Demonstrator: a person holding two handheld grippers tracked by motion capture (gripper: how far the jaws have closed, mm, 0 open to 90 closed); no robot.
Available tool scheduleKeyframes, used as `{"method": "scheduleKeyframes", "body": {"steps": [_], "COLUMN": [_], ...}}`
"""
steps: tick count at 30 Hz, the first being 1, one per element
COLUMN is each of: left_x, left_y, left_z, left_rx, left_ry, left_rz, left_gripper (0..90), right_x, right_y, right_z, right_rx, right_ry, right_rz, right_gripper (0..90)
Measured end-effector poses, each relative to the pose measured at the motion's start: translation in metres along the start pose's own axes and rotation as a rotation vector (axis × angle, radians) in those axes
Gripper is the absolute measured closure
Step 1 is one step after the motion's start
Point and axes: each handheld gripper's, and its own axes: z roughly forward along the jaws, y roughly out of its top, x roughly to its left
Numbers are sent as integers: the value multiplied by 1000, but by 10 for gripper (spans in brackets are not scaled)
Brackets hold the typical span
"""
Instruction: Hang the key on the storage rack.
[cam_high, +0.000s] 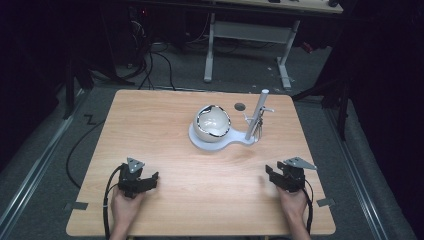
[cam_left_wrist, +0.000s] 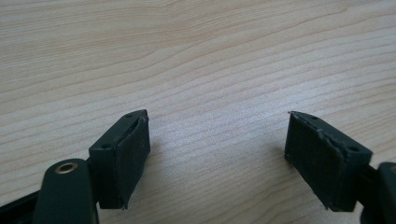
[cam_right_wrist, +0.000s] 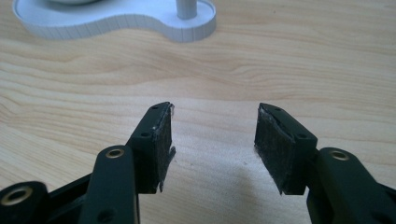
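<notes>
High view, left claw (cam_high: 150, 178): held in the person's left hand (cam_high: 124, 207) at the near left of the surface (cam_high: 165, 125), pointing toward the middle.
Left claw state: jaws stood wide apart in the left gripper view (cam_left_wrist: 217, 154), with bare wood grain between them and nothing gripped.
Left claw pads: the dark pads (cam_left_wrist: 133, 161) faced each other, low over the wood; whether they touched it could not be told.
Right claw (cam_high: 270, 175): held in the right hand (cam_high: 295, 205) at the near right of the surface, pointing inward toward the left claw.
Right claw state: jaws stood partly apart in the right gripper view (cam_right_wrist: 212, 149), narrower than the left pair, with nothing between the pads (cam_right_wrist: 275, 156).
Grey plates: a three-cornered plate sat on top of each claw, and a black cable trailed back past each wrist.
Claws to each other: well apart, with open wood between them.
Stand (cam_high: 210, 140): a white flat base lay past the middle of the surface, ahead of both claws and nearer the right one; its curved edge showed at the top of the right gripper view (cam_right_wrist: 140, 23).
Bowl (cam_high: 212, 122): a cream round bowl with a dark-and-white rim sat on the wide left part of the stand, tilted open toward the person.
Post (cam_high: 259, 112): a pale upright post rose from the narrow right end of the stand, with small arms on it.
Hole (cam_high: 240, 106): a dark round spot lay on the surface just behind the bowl and post.
</notes>
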Motion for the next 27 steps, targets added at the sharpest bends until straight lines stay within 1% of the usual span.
{"method": "scheduleKeyframes", "body": {"steps": [7, 9, 15, 17, 19, 27], "left_x": [0, 0, 0, 0, 0, 0], "left_y": [0, 0, 0, 0, 0, 0], "left_z": [0, 0, 0, 0, 0, 0], "left_rx": [0, 0, 0, 0, 0, 0], "left_ry": [0, 0, 0, 0, 0, 0], "left_rz": [0, 0, 0, 0, 0, 1], "left_gripper": [225, 226, 225, 226, 226, 225], "right_x": [2, 3, 5, 5, 6, 5], "right_y": [-6, -7, -8, -8, -7, -7], "right_z": [10, 12, 15, 16, 17, 18], "right_rx": [41, 48, 67, 69, 84, 86], "right_ry": [-16, -20, -35, -41, -45, -45], "right_rz": [-13, -24, -31, -41, -43, -41], "right_gripper": [461, 459, 455, 451, 436, 415]}}
